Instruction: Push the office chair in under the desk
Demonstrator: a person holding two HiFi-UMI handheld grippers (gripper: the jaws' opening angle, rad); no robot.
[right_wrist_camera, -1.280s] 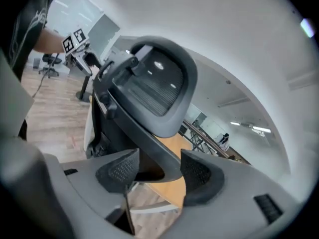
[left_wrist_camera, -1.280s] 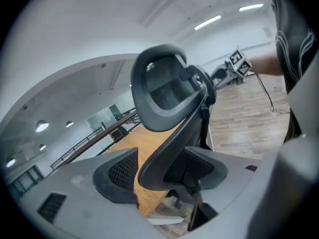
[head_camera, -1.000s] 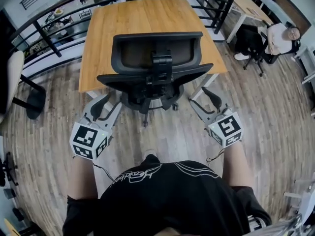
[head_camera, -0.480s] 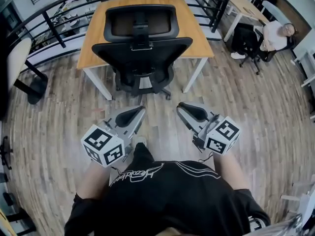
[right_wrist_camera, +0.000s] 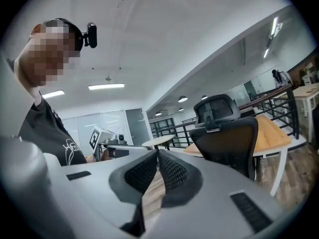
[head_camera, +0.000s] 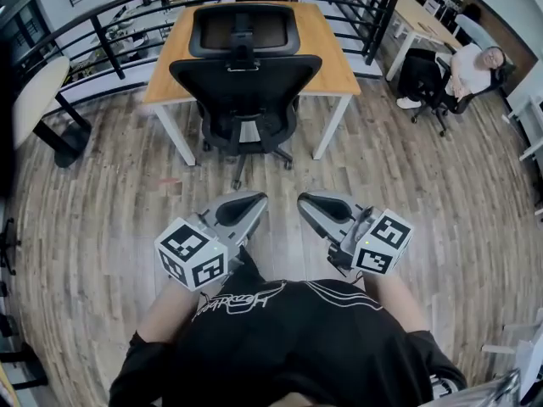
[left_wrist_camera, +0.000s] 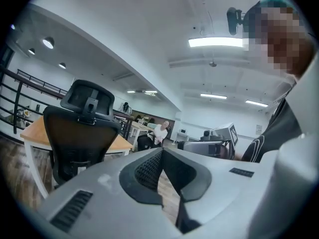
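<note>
The black office chair [head_camera: 244,83] stands with its seat tucked under the wooden desk [head_camera: 333,62], its backrest toward me. Both grippers hang close to my body, well short of the chair and touching nothing. My left gripper [head_camera: 254,200] is shut, its pads meeting with nothing between them. The jaws of my right gripper [head_camera: 307,200] have just been closing and now stand shut on nothing. The left gripper view has the chair [left_wrist_camera: 79,133] at its left, beyond that gripper [left_wrist_camera: 162,151]. In the right gripper view the chair [right_wrist_camera: 227,138] and desk [right_wrist_camera: 273,131] lie to the right of that gripper [right_wrist_camera: 158,153].
A black railing [head_camera: 110,36] runs behind the desk. A person sits on another chair [head_camera: 471,62] at the back right, beside a white desk [head_camera: 424,11]. A pale round table [head_camera: 34,91] stands at the left. Wooden floor [head_camera: 271,176] lies between me and the chair.
Both grippers have drawn back from the chair's sides toward my body and come closer together, and their jaws have shut. The chair now sits farther from me, in at the desk.
</note>
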